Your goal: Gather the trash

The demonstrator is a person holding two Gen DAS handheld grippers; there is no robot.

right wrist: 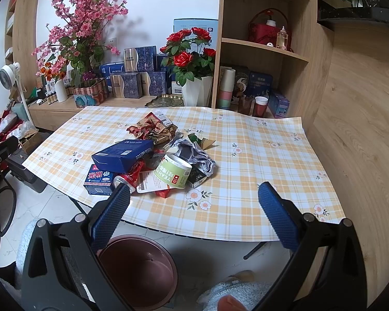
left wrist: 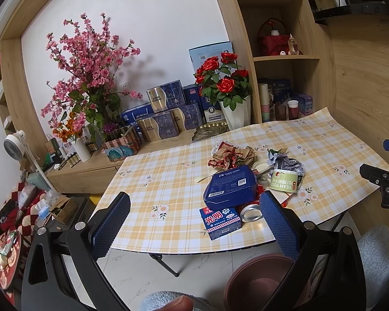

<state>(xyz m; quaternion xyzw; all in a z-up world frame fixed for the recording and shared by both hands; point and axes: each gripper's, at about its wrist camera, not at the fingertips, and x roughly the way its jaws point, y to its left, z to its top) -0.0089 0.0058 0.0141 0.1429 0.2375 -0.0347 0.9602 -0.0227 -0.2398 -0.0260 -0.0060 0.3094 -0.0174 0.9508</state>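
Pre-grasp stage. Left gripper (left wrist: pixel 194 223) and right gripper (right wrist: pixel 194 207): jaws wide open, holding nothing. Trash pile (right wrist: pixel 153 158) sits on the surface (right wrist: pixel 246 155) near its front edge; bin (right wrist: pixel 137 269) on the floor below. Next: close on the nearest blue carton (left wrist: pixel 220 221), drop in bin.

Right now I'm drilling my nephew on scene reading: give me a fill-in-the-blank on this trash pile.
1. The green yogurt tub lies on its ____.
2. The bin stands on the ____, below the table edge.
3. Both grippers' fingers are ____, holding nothing.
4. The navy box rests on ____ of the pile.

Missing: side; floor; open; top
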